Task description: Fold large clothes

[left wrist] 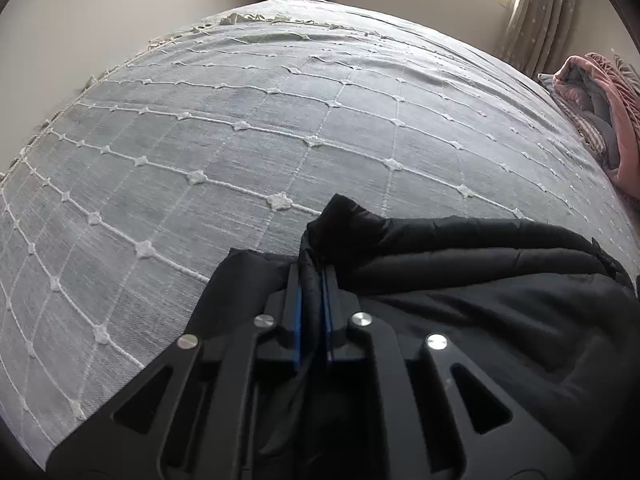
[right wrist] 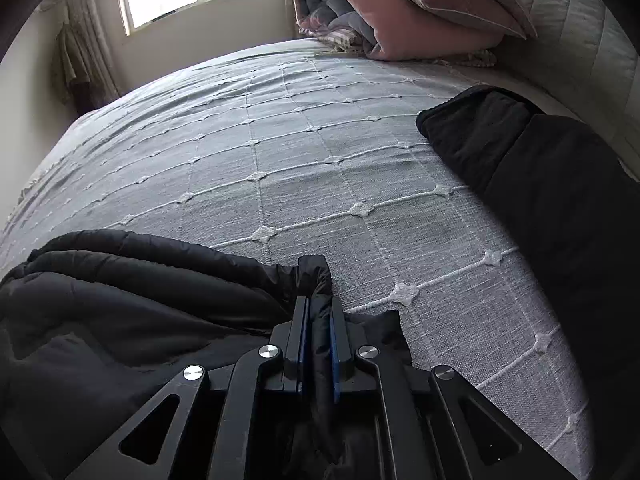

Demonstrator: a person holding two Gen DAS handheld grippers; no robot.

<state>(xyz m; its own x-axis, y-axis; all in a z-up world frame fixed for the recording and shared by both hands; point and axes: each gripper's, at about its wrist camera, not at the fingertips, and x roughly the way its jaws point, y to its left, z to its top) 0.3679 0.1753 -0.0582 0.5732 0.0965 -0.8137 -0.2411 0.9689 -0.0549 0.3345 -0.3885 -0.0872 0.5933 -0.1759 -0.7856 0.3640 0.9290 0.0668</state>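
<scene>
Black padded jacket [left wrist: 480, 280] lies bunched at the near edge of the grey quilted bedspread [left wrist: 240, 140], its long axis running across between the two hands; left gripper [left wrist: 312, 276] is clamped on a fold of its edge, the bulk trailing off to that gripper's right; right gripper [right wrist: 319, 308] is likewise pinched on a fold, the bulk lying to its left; both hold equally near ends, so I judge the coming move needs them carried together out over the open bedspread ahead; a dark sleeve-like part [right wrist: 520, 152] lies apart at right
</scene>
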